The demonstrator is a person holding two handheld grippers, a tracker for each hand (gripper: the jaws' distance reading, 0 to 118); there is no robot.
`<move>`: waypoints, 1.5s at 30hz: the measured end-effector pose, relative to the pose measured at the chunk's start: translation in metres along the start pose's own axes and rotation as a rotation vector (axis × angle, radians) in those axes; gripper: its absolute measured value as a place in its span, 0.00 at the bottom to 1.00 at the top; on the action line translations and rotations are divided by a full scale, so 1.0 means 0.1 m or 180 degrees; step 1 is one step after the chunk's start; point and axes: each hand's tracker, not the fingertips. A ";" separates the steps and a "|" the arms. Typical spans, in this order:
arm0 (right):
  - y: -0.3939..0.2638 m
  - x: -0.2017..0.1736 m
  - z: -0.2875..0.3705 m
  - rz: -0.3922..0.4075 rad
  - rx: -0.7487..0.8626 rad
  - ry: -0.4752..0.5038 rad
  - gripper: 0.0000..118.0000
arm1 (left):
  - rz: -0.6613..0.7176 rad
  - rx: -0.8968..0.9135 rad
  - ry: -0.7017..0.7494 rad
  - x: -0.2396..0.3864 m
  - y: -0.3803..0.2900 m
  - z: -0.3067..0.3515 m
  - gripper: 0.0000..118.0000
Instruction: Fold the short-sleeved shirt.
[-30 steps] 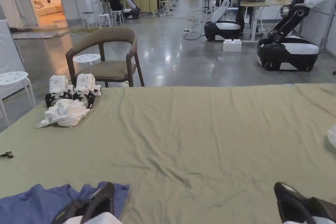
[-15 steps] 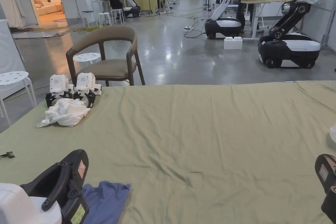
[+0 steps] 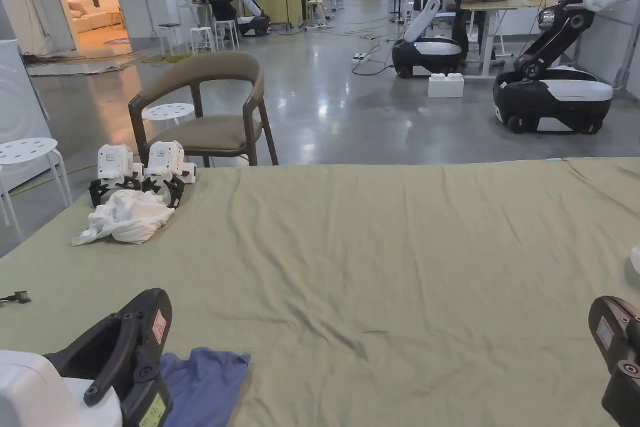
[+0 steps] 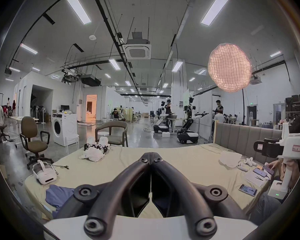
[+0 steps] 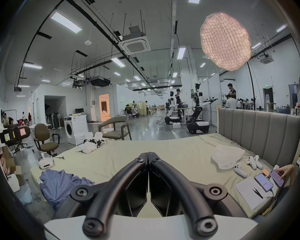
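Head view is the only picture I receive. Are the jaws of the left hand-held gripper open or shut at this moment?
Observer: The left hand-held gripper is shut, jaws together, with nothing between them.
Operator: And the right one?
Observer: The right hand-held gripper is shut and empty too.
Operator: I see one corner of the blue shirt. How does it lie?
Observer: The blue shirt lies crumpled, not spread flat, at the near left corner of the bed.
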 end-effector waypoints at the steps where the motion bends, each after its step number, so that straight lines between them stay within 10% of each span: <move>1: -0.01 -0.03 -0.02 0.0011 -0.0007 0.0025 0.00 | 0.0005 -0.0006 0.0022 -0.03 0.00 0.01 0.00; 16: -0.21 -0.51 -0.40 0.0002 -0.0209 0.0589 0.00 | -0.0210 -0.0348 0.0681 -0.60 -0.18 0.23 0.03; 24: -0.45 -0.55 -0.54 0.0056 -0.0579 0.0661 0.00 | 0.0126 -0.1448 0.0665 -1.37 -0.98 -0.63 0.70; 29: -0.64 -0.49 -0.61 0.0127 -0.0866 0.0584 0.00 | 0.0495 -0.2247 0.0702 -1.87 -1.85 -1.33 0.75; 39: -0.87 -0.27 -0.63 0.0201 -0.1252 0.0406 0.00 | 0.0522 -0.2848 0.0922 -2.20 -2.86 -2.03 0.59; 40: -0.90 -0.24 -0.62 0.0199 -0.1293 0.0372 0.00 | 0.0446 -0.2875 0.0946 -2.17 -2.85 -2.03 0.52; 42: -0.97 -0.19 -0.60 0.0114 -0.1378 0.0325 0.00 | 0.0485 -0.2883 0.0884 -2.13 -2.80 -2.02 0.00; 45: -1.02 -0.11 -0.56 -0.0076 -0.1456 0.0310 0.00 | 0.0468 -0.3026 0.1054 -2.09 -2.85 -2.15 0.00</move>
